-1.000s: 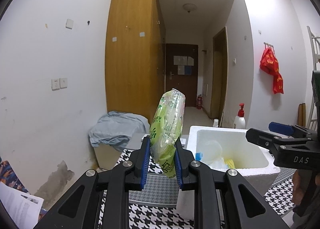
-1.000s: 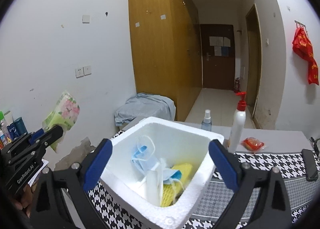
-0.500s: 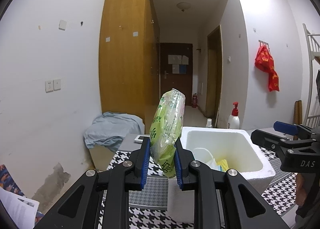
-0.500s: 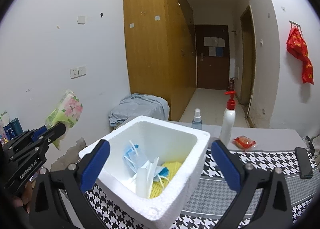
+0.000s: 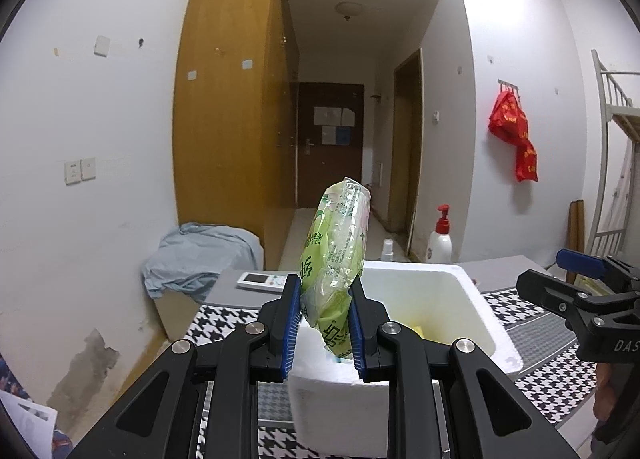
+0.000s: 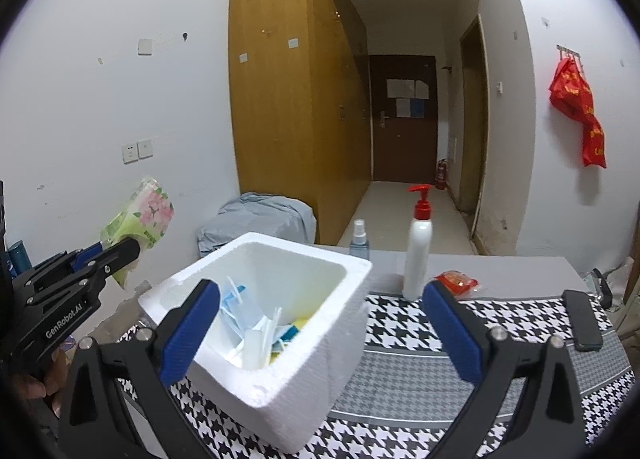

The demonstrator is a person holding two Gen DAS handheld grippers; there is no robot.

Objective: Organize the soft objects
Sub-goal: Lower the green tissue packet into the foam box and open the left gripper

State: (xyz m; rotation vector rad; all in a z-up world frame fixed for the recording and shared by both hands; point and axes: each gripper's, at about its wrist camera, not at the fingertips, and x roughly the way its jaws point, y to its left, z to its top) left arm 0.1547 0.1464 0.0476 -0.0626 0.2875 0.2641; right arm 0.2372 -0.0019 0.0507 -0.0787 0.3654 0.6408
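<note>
Desk [image 6: 424, 355]: houndstooth cloth in black and white, grey panels. Room: white walls, tall wooden wardrobe [image 5: 228, 99], corridor ending at a dark door.

White foam box [image 6: 304, 375]: on the desk, open-topped, holding face masks [image 6: 240, 315] and a yellow item. At its 1 o'clock, a white pump bottle [image 6: 416, 259] with red top; small spray bottle [image 6: 359, 239] beside it.

Left claw [image 5: 323, 323]: level, raised at the box's near wall, clamped on the tissue pack [image 5: 334, 259].

Tissue pack: green wrapper, long axis near upright, top leaning toward 1 o'clock, held by its lower end.

Right claw [image 6: 320, 335]: spread wide, holding nothing, fingers straddling the box.
</note>
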